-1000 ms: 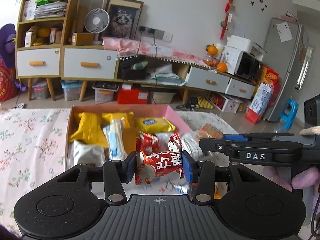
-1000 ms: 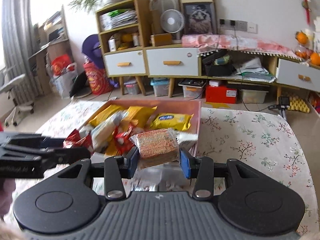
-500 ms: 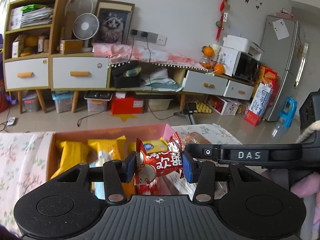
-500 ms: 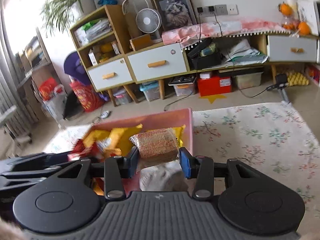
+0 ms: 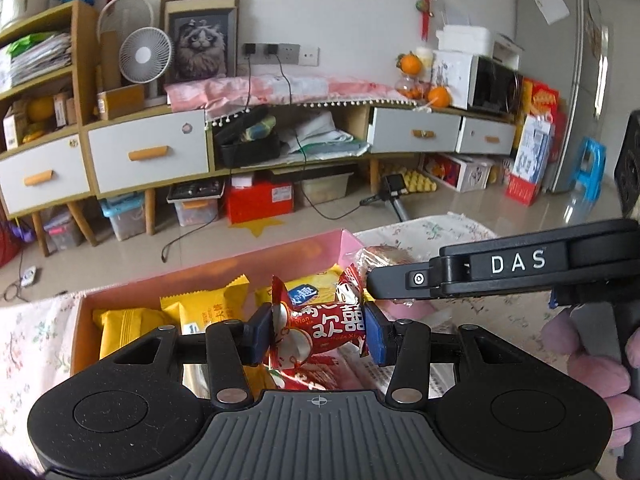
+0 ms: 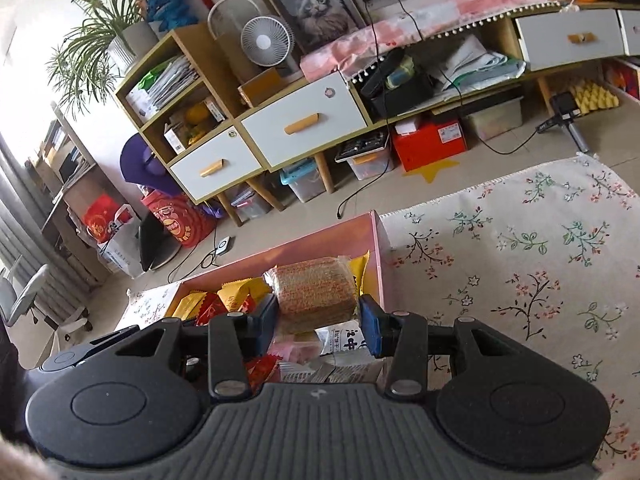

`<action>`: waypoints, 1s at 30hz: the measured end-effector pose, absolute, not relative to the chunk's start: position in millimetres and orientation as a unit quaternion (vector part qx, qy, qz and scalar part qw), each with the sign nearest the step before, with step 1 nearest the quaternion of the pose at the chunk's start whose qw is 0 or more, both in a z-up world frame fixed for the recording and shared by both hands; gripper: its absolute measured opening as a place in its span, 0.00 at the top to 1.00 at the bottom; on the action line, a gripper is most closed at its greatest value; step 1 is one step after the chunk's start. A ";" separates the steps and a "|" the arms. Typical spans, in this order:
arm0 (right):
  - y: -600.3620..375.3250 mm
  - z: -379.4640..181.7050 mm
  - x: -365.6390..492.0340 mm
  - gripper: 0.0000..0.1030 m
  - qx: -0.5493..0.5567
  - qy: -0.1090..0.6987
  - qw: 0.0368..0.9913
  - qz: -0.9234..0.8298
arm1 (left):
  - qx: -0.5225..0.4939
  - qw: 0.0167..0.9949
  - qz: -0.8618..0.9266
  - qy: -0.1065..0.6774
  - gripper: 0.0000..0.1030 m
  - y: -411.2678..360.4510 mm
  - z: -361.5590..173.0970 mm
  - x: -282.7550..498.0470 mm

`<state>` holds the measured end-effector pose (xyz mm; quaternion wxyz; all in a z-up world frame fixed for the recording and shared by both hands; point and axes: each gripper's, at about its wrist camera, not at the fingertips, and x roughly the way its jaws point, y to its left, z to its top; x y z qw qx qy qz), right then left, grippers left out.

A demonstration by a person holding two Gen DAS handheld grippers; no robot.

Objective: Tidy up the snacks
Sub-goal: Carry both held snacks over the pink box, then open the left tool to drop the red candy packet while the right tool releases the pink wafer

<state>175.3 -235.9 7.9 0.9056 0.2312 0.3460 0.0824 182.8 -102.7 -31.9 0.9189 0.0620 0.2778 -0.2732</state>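
My left gripper [image 5: 316, 328] is shut on a red snack packet [image 5: 320, 326] with white characters, held above the pink box [image 5: 208, 272]. My right gripper [image 6: 318, 322] is shut on a brown cracker pack [image 6: 314, 290] in clear wrap, held over the right end of the pink box [image 6: 376, 248]. The box holds yellow packets [image 5: 120, 326], red packets [image 6: 210, 306] and a white packet [image 6: 340, 342]. The right gripper's body crosses the left wrist view on the right [image 5: 500, 268], with the cracker pack [image 5: 380, 256] just beyond it.
The box sits on a floral tablecloth [image 6: 520, 260] that spreads to its right. Beyond the table edge are the tiled floor [image 5: 200, 236], a low cabinet with white drawers [image 5: 148, 152], a fan [image 6: 266, 42] and a fridge [image 5: 572, 80].
Both grippers have risen and tilted back with their snacks still held. The box now looks lower and farther in both views, and the right wrist view has rolled.
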 end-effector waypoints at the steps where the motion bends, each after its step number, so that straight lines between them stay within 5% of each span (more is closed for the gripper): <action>1: -236.1 7.5 175.8 0.61 0.233 0.346 0.905 0.081 | 0.067 0.918 -0.272 0.279 0.57 -104.4 -32.6 184.4; 6: -240.9 6.8 177.3 0.59 0.246 0.343 0.903 0.080 | 0.072 0.920 -0.267 0.278 0.55 -108.0 -36.0 187.7; 11: -242.8 7.7 175.4 0.49 0.255 0.342 0.901 0.081 | 0.084 0.927 -0.254 0.263 0.30 -109.6 -39.0 181.9; 16: -246.1 12.8 173.1 0.37 0.253 0.336 0.903 0.082 | 0.073 0.929 -0.251 0.262 0.17 -107.0 -33.1 174.6; 30: -243.6 28.5 149.8 0.10 0.188 0.347 0.917 0.062 | 0.070 0.926 -0.238 0.285 0.08 -96.8 -12.8 136.5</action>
